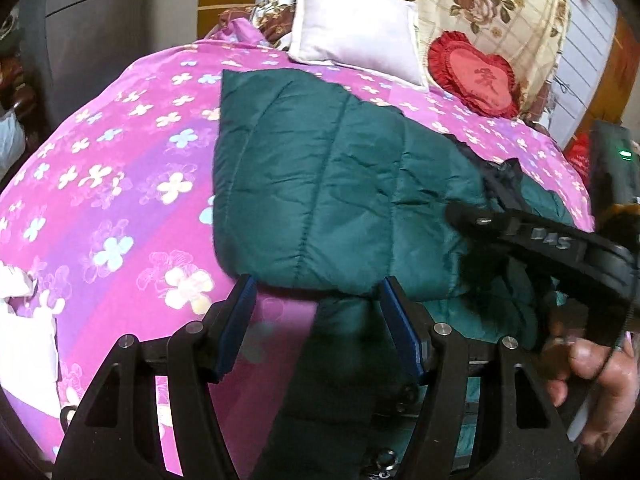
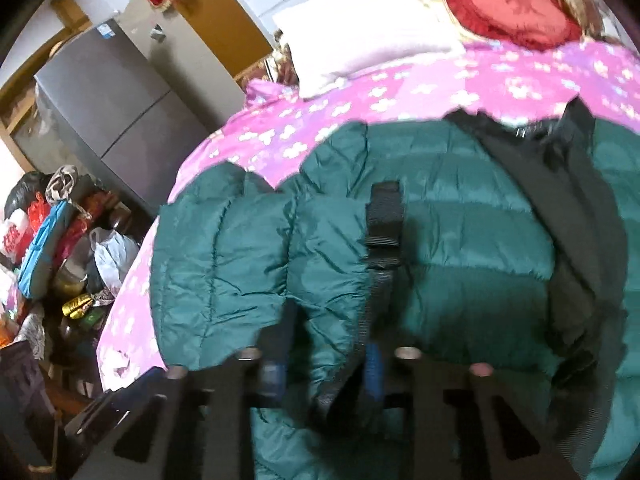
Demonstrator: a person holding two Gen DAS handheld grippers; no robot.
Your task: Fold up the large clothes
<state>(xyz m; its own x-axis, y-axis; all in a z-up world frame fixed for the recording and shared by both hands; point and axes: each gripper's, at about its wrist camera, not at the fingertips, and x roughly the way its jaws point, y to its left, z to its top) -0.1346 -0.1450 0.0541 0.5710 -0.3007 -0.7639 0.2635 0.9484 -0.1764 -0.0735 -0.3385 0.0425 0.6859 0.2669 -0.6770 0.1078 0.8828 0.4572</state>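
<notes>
Jacket (image 2: 460, 240) on bed; fold pinched in right claw (image 2: 326, 364).

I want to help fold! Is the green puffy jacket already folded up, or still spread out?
Partly folded: the green puffer jacket has a sleeve laid over its body, but it still sprawls over the pink flowered bedspread.

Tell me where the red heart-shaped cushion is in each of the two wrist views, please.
Left wrist view: the red heart-shaped cushion is upper right, at the head of the bed.
Right wrist view: the cushion is at the top right.
Shared landmark: the white pillow lies to its left in both.
</notes>
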